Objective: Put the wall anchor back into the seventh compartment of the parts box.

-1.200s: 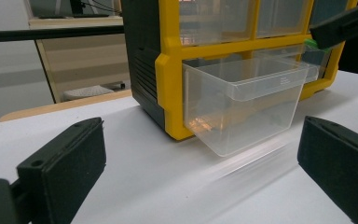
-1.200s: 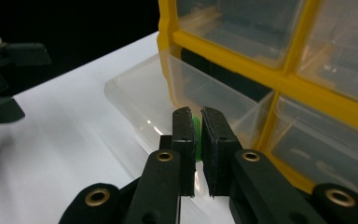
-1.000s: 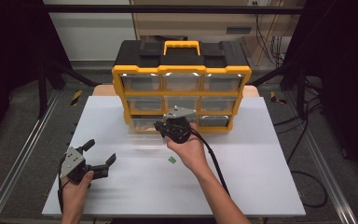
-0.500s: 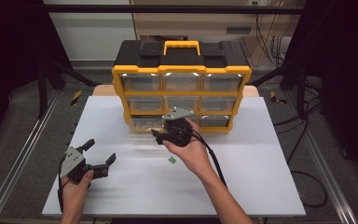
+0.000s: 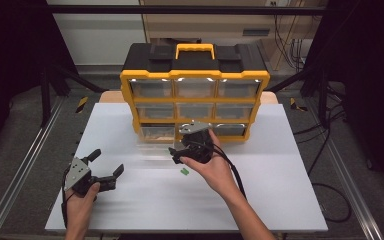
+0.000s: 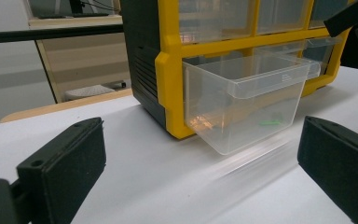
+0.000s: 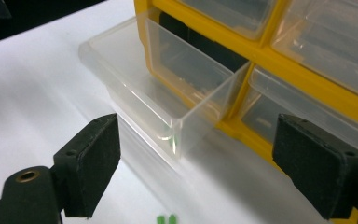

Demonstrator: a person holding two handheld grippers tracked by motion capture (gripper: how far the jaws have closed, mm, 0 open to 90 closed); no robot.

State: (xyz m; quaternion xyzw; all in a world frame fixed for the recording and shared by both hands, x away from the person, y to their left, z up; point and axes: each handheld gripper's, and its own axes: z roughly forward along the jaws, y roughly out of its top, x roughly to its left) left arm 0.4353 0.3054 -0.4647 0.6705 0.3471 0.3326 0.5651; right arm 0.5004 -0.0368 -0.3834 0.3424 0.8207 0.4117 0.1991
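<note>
Change over the last second: the right tongs (image 5: 180, 150) have swung from pointing toward the yellow organiser (image 5: 195, 82) to pointing left across the surface (image 5: 280, 170), and have drawn slightly back from the cabinet front toward the person. Their jaws stand wide apart, just beside the pulled-out clear drawer (image 7: 158, 93) at the bottom left. The right hand (image 5: 215, 167) has turned with them.
</note>
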